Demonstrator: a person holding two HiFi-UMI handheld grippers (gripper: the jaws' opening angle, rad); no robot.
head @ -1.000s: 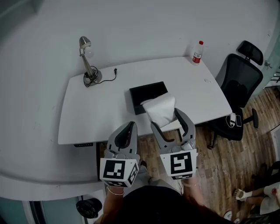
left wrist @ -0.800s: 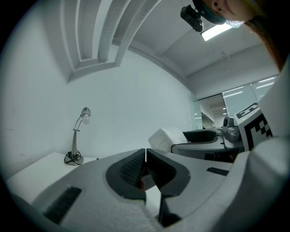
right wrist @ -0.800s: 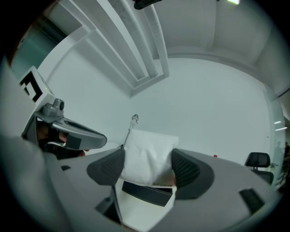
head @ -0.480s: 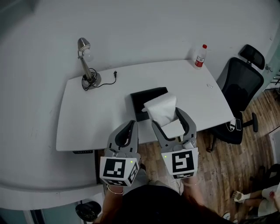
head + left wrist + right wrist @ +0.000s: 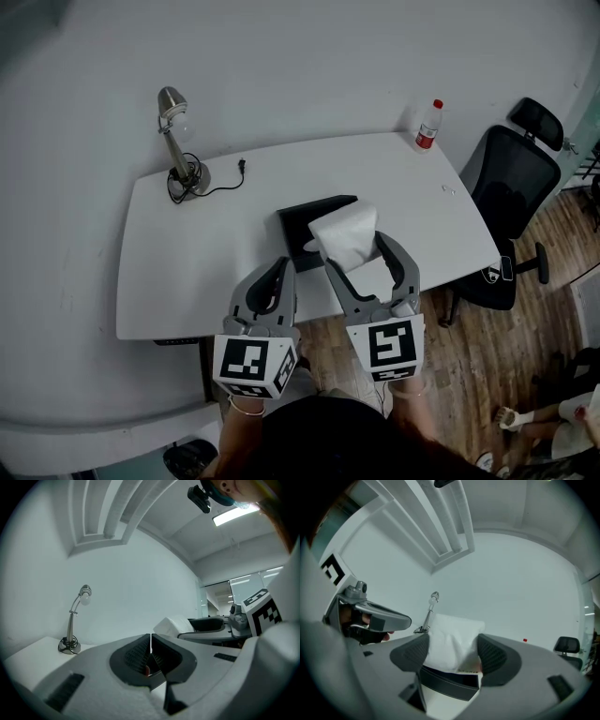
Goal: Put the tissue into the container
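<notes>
A white pack of tissue [image 5: 347, 235] [image 5: 452, 641] is clamped between the two jaws of my right gripper [image 5: 367, 258] [image 5: 453, 654], held above the front edge of the white table [image 5: 206, 262]. Just behind it lies the black rectangular container [image 5: 309, 217], whose near wall [image 5: 450, 684] shows below the tissue in the right gripper view. My left gripper [image 5: 274, 281] [image 5: 150, 649] hangs left of the right one, jaws pressed together with nothing between them. The tissue pack [image 5: 172, 626] also appears to its right in the left gripper view.
A silver desk lamp [image 5: 176, 141] with its cord stands at the table's back left. A red-capped bottle [image 5: 427, 126] sits at the back right corner. A black office chair [image 5: 511, 187] is right of the table, over wooden floor [image 5: 487, 356].
The head view has shifted slightly, so the table sits a little further away. The right gripper still holds the tissue near the container's front; the left gripper stays shut.
</notes>
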